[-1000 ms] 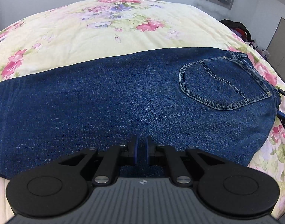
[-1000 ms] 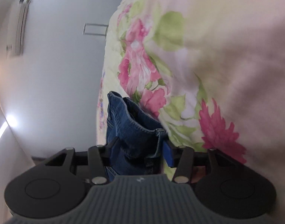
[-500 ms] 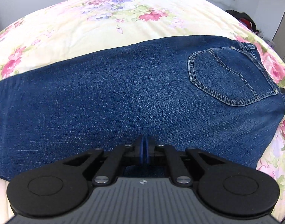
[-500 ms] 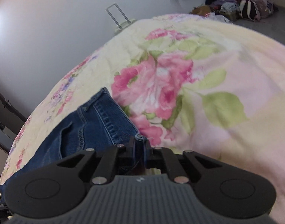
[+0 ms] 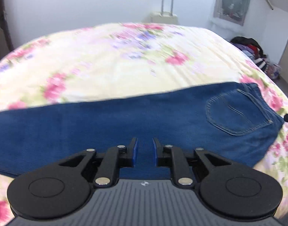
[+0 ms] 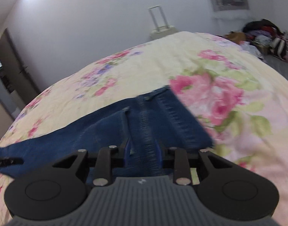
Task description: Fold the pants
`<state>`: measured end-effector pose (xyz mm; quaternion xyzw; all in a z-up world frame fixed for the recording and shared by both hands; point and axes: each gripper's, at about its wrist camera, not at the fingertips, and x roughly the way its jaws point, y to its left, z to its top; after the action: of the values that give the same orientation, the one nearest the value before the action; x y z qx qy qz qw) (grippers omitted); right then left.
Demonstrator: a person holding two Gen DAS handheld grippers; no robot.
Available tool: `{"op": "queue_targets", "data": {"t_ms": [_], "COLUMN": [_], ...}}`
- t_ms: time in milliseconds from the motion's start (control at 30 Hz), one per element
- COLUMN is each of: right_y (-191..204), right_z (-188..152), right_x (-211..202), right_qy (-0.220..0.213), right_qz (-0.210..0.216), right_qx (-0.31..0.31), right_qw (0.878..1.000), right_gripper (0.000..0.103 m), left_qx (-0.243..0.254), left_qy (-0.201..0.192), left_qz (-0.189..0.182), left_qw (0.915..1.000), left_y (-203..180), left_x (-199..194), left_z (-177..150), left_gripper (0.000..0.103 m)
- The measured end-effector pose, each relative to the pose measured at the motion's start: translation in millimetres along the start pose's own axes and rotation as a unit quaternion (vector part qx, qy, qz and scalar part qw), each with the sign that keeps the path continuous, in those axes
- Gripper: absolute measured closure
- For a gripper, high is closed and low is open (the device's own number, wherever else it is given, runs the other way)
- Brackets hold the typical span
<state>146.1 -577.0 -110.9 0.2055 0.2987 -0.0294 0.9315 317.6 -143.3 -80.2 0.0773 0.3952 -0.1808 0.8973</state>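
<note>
Left wrist: jaws parted over pants [image 5: 125,120] (holding nothing visibly).

The blue denim jeans [image 5: 147,120] are lying flat across the near part of the floral bedspread [image 5: 110,64], folded lengthwise so one leg is covering the other. They are stretching from left to right, with the legs running off to the left and the waist at the right. A stitched back pocket [image 5: 236,114] is facing up near the right end. In the right wrist view, the waistband [image 6: 174,116] is sitting blurred at the near edge.
</note>
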Motion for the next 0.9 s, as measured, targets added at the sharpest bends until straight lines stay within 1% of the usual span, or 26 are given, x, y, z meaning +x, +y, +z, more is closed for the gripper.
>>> {"op": "queue_targets", "data": {"t_ms": [67, 167, 233, 333, 400, 433, 533, 600, 633, 700, 767, 800, 833, 867, 900], "right_y": [42, 105, 135, 171, 181, 184, 180, 176, 174, 176, 181, 184, 187, 189, 190], "right_z": [-6, -25, -41, -69, -86, -97, -113, -117, -118, -120, -119, -117, -114, -109, -103], "right_x": [3, 17, 26, 38, 50, 56, 68, 75, 82, 84, 83, 81, 79, 76, 72], "right_qy": [0.000, 0.017, 0.034, 0.056, 0.082, 0.101, 0.138, 0.153, 0.162, 0.168, 0.174, 0.179, 0.184, 0.183, 0.175], "right_qz": [0.018, 0.048, 0.068, 0.072, 0.055, 0.044, 0.027, 0.022, 0.019, 0.013, 0.003, -0.002, -0.005, -0.007, -0.006], "right_qx": [-0.048, -0.121, -0.151, -0.202, -0.223, -0.230, -0.234, -0.224, -0.222, -0.226, -0.237, -0.241, -0.241, -0.233, -0.220], "right_qw": [0.999, 0.991, 0.986, 0.975, 0.970, 0.967, 0.962, 0.962, 0.961, 0.959, 0.956, 0.954, 0.953, 0.955, 0.960], "right_gripper": [0.078, 0.078, 0.079, 0.081, 0.082, 0.083, 0.082, 0.082, 0.082, 0.082, 0.082, 0.082, 0.082, 0.083, 0.084], "left_qx": [0.001, -0.003, -0.008, -0.021, -0.035, -0.046, -0.098, -0.144, -0.168, -0.228, -0.289, -0.318, -0.346, -0.373, -0.403], "left_qy": [-0.009, -0.017, -0.018, -0.012, -0.007, -0.005, 0.000, -0.005, -0.009, -0.025, -0.040, -0.045, -0.052, -0.062, -0.076], "left_qz": [0.026, 0.069, 0.102, 0.147, 0.177, 0.188, 0.198, 0.195, 0.190, 0.173, 0.150, 0.138, 0.126, 0.116, 0.109], "left_qw": [0.9996, 0.9974, 0.9946, 0.9888, 0.9836, 0.9810, 0.9753, 0.9702, 0.9673, 0.9579, 0.9445, 0.9371, 0.9284, 0.9186, 0.9057], "left_y": [24, 69, 103, 156, 196, 216, 270, 301, 314, 346, 374, 385, 397, 407, 418], "left_x": [-13, -31, -42, -57, -68, -74, -83, -86, -86, -89, -89, -87, -86, -83, -81], "left_z": [6, 12, 12, 12, 11, 10, 3, -8, -15, -35, -57, -68, -79, -90, -101], "left_gripper": [0.081, 0.081, 0.081, 0.081, 0.081, 0.081, 0.080, 0.070, 0.067, 0.053, 0.047, 0.046, 0.046, 0.044, 0.042]}}
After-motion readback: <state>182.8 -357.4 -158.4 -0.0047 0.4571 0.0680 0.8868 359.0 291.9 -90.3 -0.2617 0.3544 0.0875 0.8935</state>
